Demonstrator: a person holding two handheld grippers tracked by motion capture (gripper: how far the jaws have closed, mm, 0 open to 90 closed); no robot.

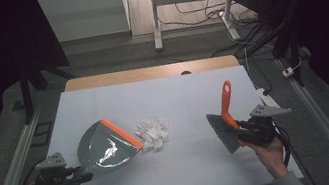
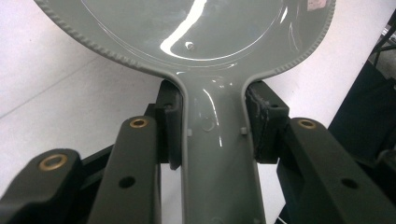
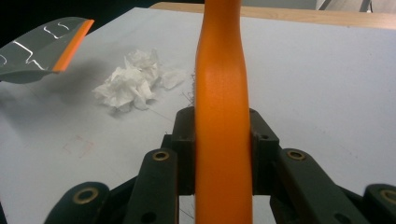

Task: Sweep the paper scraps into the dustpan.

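A grey dustpan (image 1: 104, 151) with an orange lip lies toward the front left of the white table, and my left gripper (image 1: 85, 177) is shut on its handle (image 2: 217, 140). Just right of the orange lip sits a crumpled white tissue wad (image 1: 153, 133), also seen up close (image 3: 133, 84). My right gripper (image 1: 241, 133) is shut on the orange handle (image 3: 222, 116) of a small brush (image 1: 224, 130), whose grey bristles point left toward the wad, roughly a hand's width away. The dustpan's lip (image 3: 72, 44) appears raised above the table in the right gripper view.
The white table top (image 1: 178, 95) ends at a wooden strip (image 1: 149, 72) along the far side. Metal rails (image 1: 16, 158) run down both sides of the table. A desk frame and cables (image 1: 199, 10) stand on the floor beyond.
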